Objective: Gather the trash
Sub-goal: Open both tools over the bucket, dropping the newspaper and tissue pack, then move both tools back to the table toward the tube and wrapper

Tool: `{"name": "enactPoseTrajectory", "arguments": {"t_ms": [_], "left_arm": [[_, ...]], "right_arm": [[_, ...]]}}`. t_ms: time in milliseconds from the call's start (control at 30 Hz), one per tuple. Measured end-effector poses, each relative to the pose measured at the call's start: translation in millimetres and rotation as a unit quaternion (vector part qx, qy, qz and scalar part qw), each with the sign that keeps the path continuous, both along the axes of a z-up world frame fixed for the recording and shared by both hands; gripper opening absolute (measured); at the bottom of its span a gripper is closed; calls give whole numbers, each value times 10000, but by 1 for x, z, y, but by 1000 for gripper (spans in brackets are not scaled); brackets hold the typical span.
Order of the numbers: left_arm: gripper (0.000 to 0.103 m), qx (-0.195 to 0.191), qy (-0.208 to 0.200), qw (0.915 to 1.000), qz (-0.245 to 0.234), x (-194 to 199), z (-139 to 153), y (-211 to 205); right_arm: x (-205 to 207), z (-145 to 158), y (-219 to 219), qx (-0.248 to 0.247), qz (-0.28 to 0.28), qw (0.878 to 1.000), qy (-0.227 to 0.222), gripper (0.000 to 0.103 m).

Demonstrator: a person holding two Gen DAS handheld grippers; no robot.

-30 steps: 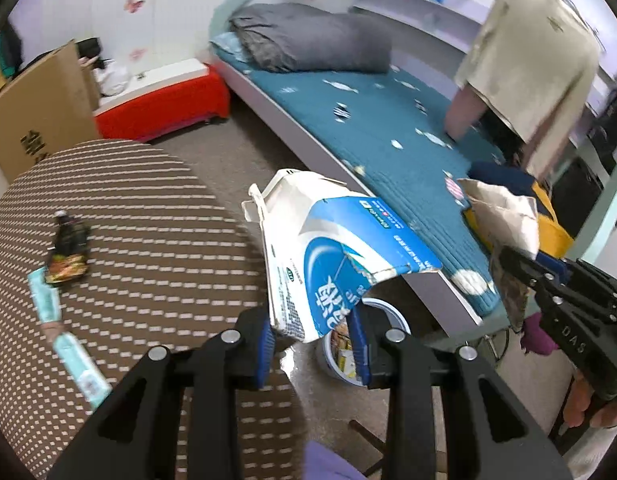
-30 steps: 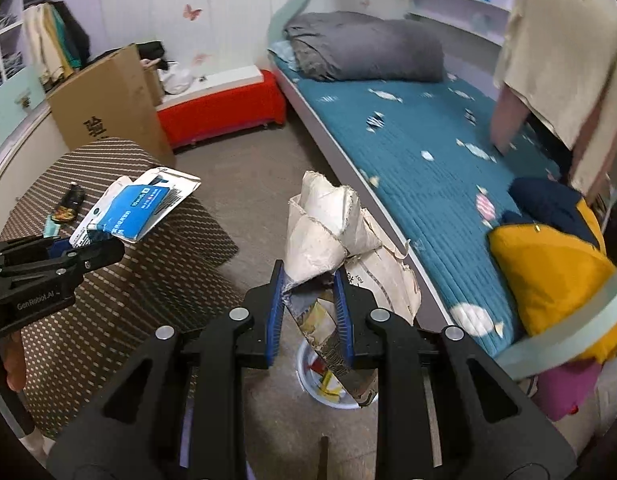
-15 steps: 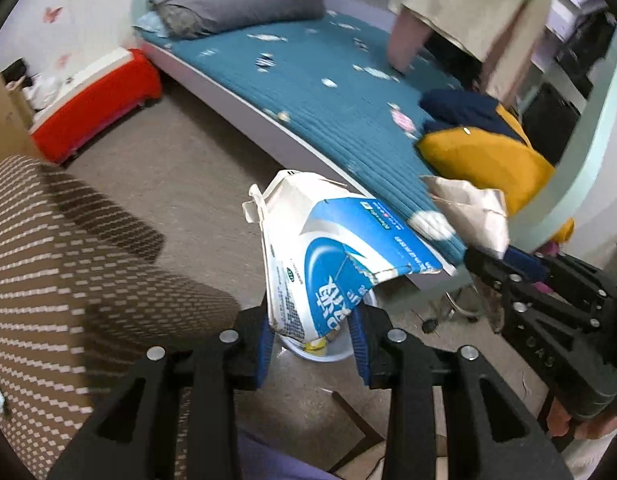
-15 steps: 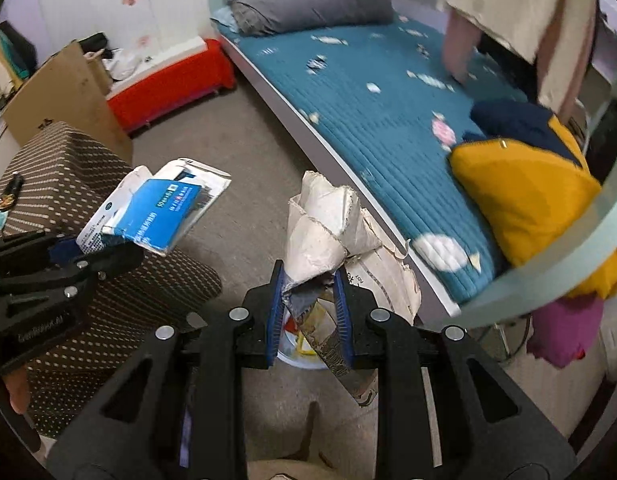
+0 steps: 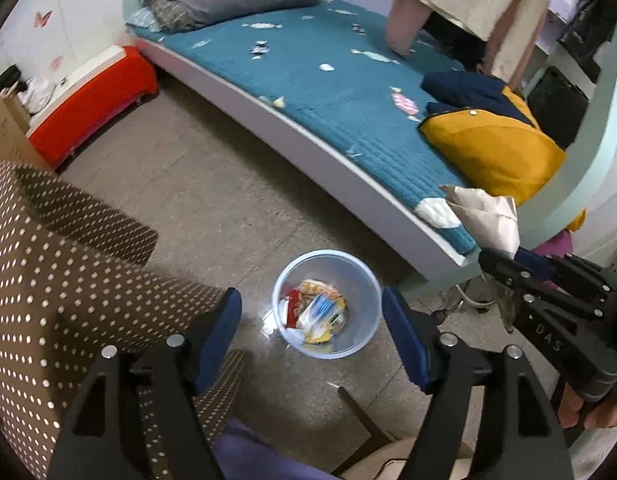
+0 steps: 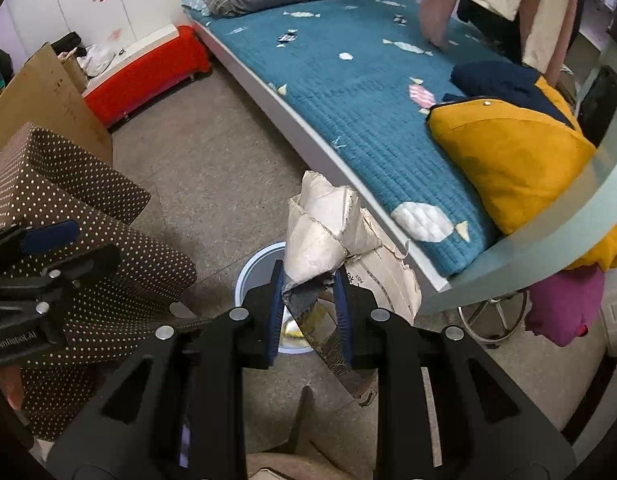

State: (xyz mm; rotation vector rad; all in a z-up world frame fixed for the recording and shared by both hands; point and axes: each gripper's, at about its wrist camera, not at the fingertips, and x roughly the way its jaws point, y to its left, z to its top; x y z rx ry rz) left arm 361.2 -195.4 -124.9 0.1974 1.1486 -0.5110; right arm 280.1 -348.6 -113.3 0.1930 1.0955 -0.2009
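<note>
Our left gripper (image 5: 311, 340) has just been opening, nothing between its jaws — the bin (image 5: 326, 303) sits right below, wrappers inside. Our right gripper (image 6: 308, 312) clamps the torn carton (image 6: 328, 236) above it — one drop left.

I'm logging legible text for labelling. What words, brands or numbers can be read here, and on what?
"GenRobot.AI": on the left hand-held gripper body, right wrist view.
"DAS": on the right hand-held gripper body, left wrist view.
Print on the torn paper carton: too small to read.
Wrappers in the blue bin: blurred, unreadable.
</note>
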Motion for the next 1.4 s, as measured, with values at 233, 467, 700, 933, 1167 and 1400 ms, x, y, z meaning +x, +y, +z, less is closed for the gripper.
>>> {"name": "enactPoseTrajectory", "arguments": {"t_ms": [233, 467, 700, 933, 1167, 1400], "left_arm": [[75, 13, 31, 9996, 290, 3, 0, 28], [77, 13, 8, 9995, 303, -4, 2, 38], [77, -116, 4, 9991, 411, -7, 11, 53], [79, -249, -138, 9984, 497, -12, 28, 74], [79, -347, -295, 9966, 690, -16, 45, 103], [79, -346, -407, 9937, 990, -19, 56, 144]], "right_arm": [[14, -2, 16, 93, 47, 9999, 81, 74], [15, -3, 25, -33, 86, 9998, 185, 79], [11, -3, 41, -62, 161, 9995, 269, 82], [8, 22, 55, 51, 200, 9998, 9, 84], [12, 42, 88, -62, 569, 9982, -173, 84], [23, 53, 134, -175, 1041, 9940, -271, 84]]}}
